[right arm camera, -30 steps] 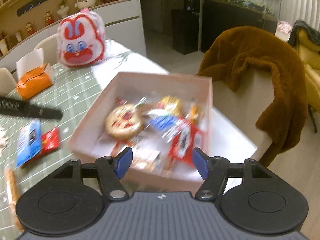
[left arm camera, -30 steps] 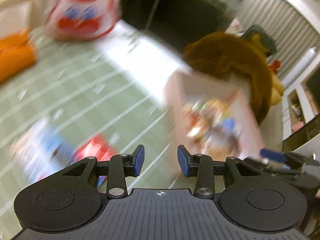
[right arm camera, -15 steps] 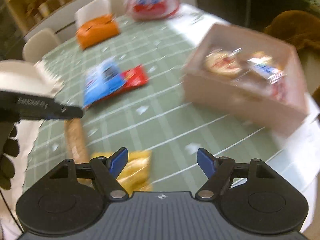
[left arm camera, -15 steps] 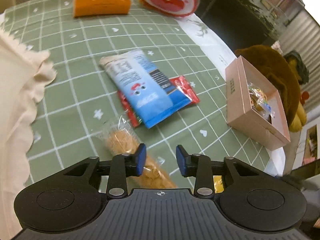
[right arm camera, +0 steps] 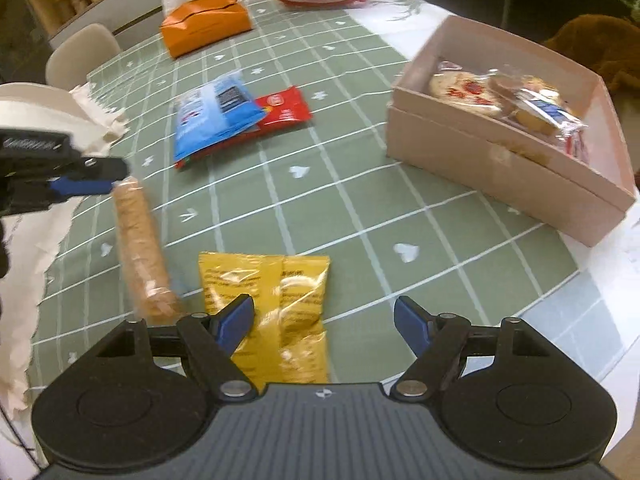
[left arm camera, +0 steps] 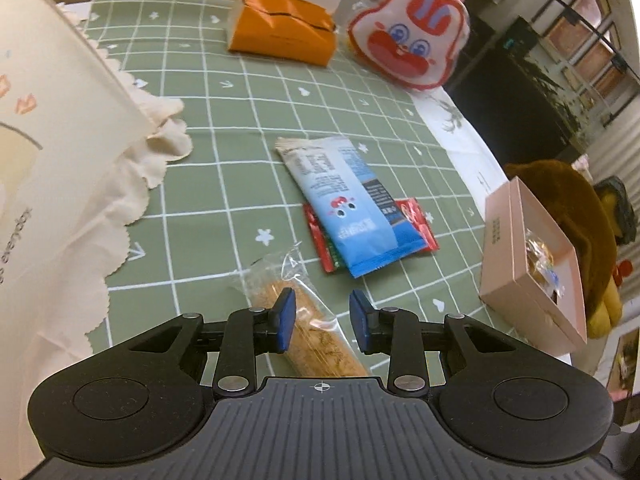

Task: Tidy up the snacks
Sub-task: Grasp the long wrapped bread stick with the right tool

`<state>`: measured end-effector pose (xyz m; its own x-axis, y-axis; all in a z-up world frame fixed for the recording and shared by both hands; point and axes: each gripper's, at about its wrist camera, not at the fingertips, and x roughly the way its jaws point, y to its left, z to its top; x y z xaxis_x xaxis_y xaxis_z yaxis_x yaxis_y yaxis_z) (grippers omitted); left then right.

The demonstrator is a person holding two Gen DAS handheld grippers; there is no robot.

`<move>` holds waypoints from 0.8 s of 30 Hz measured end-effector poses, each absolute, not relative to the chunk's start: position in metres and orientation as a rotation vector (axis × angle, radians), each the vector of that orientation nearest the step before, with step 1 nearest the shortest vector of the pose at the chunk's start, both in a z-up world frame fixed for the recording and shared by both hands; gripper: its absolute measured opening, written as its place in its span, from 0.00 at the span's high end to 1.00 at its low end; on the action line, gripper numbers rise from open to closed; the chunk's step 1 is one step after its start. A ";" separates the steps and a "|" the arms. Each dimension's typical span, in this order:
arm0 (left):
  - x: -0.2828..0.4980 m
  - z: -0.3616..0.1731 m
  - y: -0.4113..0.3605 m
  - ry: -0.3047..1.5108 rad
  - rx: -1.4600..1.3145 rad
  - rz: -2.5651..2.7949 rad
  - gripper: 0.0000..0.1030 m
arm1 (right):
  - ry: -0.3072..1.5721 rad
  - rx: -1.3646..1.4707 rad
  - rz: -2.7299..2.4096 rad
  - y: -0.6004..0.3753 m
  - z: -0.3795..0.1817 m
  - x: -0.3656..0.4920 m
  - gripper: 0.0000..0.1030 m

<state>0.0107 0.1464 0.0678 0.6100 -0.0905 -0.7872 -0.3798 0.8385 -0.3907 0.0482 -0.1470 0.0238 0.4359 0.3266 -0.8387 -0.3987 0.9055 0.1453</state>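
Under our left gripper (left arm camera: 322, 316): cracker stick pack (left arm camera: 316, 328), long way pointing away from us, lying between parted blue pads, nothing grasped; jaws just been narrowing. Our right gripper (right arm camera: 324, 318) spread wide, holding nothing, over yellow snack pack (right arm camera: 276, 292). Each hand nearest its own pack. Pink box (right arm camera: 516, 168) with snacks off right. Bench (right arm camera: 360, 184) has green checked cloth; chairs behind.

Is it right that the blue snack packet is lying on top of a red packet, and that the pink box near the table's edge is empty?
Not quite. The blue snack packet does lie on top of the red packet, but the pink box is not empty: the right wrist view shows wrapped snacks lying inside it, and the left wrist view shows some too.
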 end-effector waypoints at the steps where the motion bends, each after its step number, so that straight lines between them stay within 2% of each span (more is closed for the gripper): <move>1: 0.010 0.067 0.147 0.912 -0.575 0.189 0.66 | 1.014 -0.090 0.424 -0.148 0.024 0.051 0.25; 6: 0.008 0.050 0.145 0.971 -0.655 0.179 0.65 | 0.966 -0.169 0.355 -0.152 0.026 0.058 0.26; 14: 0.027 0.040 0.097 1.048 -0.666 -0.040 0.65 | 0.964 -0.021 0.525 -0.151 0.048 0.057 0.26; 24: 0.032 0.062 0.087 1.047 -0.537 -0.041 0.65 | 1.009 -0.154 0.707 -0.082 0.027 0.038 0.25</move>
